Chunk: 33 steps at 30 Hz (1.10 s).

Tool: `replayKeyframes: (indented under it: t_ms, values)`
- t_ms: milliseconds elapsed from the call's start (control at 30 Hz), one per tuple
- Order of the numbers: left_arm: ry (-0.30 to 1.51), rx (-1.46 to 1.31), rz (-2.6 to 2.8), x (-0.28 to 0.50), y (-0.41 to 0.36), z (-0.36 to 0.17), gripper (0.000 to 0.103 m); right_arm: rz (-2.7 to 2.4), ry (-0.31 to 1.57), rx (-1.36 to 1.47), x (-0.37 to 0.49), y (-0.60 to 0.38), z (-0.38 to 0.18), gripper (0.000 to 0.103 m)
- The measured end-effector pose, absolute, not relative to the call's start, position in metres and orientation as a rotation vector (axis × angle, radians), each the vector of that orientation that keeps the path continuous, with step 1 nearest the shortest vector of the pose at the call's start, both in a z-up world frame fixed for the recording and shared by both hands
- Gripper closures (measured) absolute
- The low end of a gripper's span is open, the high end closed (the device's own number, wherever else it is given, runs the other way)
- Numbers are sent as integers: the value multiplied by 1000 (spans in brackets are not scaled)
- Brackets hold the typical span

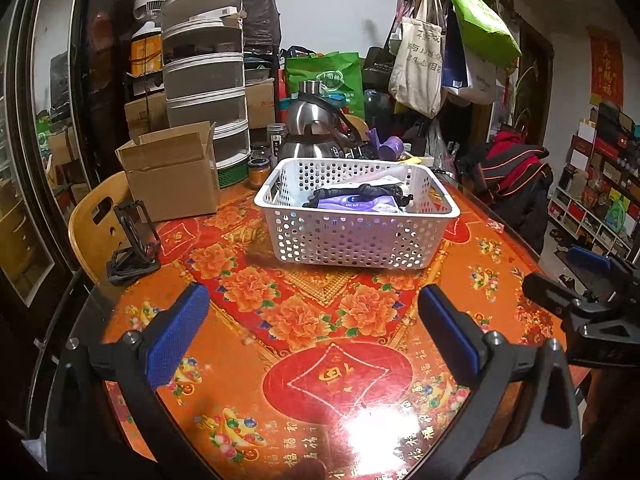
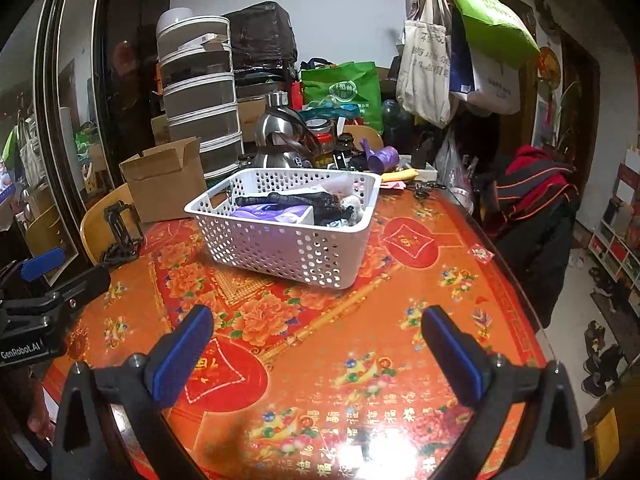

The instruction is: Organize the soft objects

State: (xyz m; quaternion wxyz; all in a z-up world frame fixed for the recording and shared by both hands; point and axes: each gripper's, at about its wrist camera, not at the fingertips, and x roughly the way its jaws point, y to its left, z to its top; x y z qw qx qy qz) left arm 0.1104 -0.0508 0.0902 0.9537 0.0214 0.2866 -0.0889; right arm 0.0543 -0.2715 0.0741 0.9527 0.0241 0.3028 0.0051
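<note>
A white perforated basket (image 1: 352,240) stands on the red-and-orange floral table (image 1: 320,360); it also shows in the right wrist view (image 2: 288,248). In it lie a purple tissue pack (image 1: 360,202), a black soft item (image 1: 360,191) and pale soft items (image 2: 352,204). My left gripper (image 1: 312,328) is open and empty, above the table in front of the basket. My right gripper (image 2: 316,348) is open and empty, nearer the table's front right. Each gripper shows at the edge of the other's view: the right one (image 1: 592,292) and the left one (image 2: 44,280).
An open cardboard box (image 1: 172,176), a black phone stand (image 1: 134,248), a steel kettle (image 1: 312,128), stacked grey drawers (image 1: 204,80) and jars crowd the table's far side. A wooden chair (image 1: 96,224) stands left. Bags hang on a coat rack (image 1: 440,40); a clothes-covered chair (image 2: 536,208) stands right.
</note>
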Motion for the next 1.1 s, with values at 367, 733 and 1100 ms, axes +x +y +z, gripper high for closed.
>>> replayKeyframes:
  t_ms: [367, 733, 1100]
  values:
    - [593, 40, -201, 109, -52, 85, 0, 8, 613, 48, 53, -272, 74, 0]
    - [591, 38, -199, 108, -54, 83, 0, 7, 619, 46, 51, -275, 73, 0]
    - [593, 39, -200, 106, -55, 83, 0, 8, 617, 44, 49, -274, 72, 0]
